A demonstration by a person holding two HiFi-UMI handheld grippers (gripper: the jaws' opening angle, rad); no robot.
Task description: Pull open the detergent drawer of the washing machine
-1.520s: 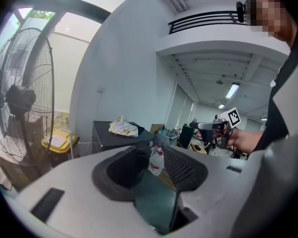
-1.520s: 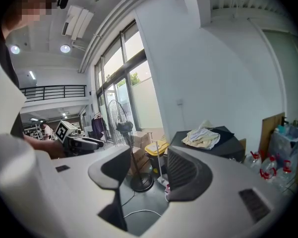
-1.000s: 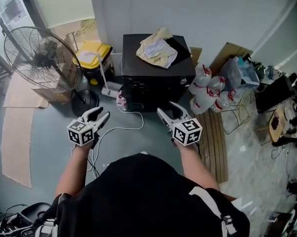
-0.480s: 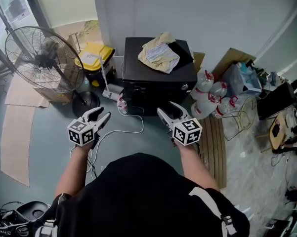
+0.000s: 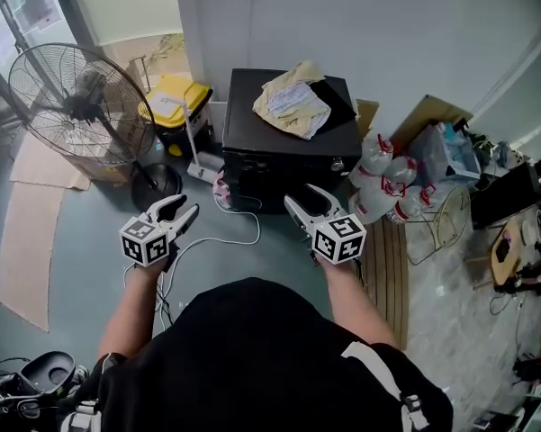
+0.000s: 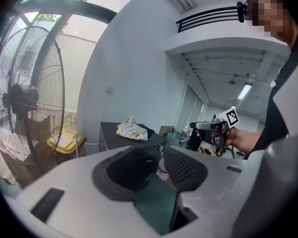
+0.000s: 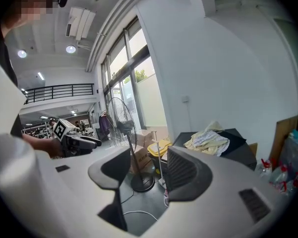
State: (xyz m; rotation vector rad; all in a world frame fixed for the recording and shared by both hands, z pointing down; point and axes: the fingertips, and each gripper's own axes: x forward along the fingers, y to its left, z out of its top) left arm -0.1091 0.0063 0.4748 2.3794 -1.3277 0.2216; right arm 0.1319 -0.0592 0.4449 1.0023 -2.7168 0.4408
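Head view: we are holding the left tool [image 5: 182, 208] and right tool [image 5: 307, 201] apart, empty, short of the upper-centre washing machine [image 5: 288, 147]; the floor cable [image 5: 227, 239] could be tripping us.

Head camera looks steeply down at a washing machine [image 5: 252, 115] a little way ahead. Each gripper camera looks level along its own jaws; all three share the machine and a fan [image 5: 76, 104].
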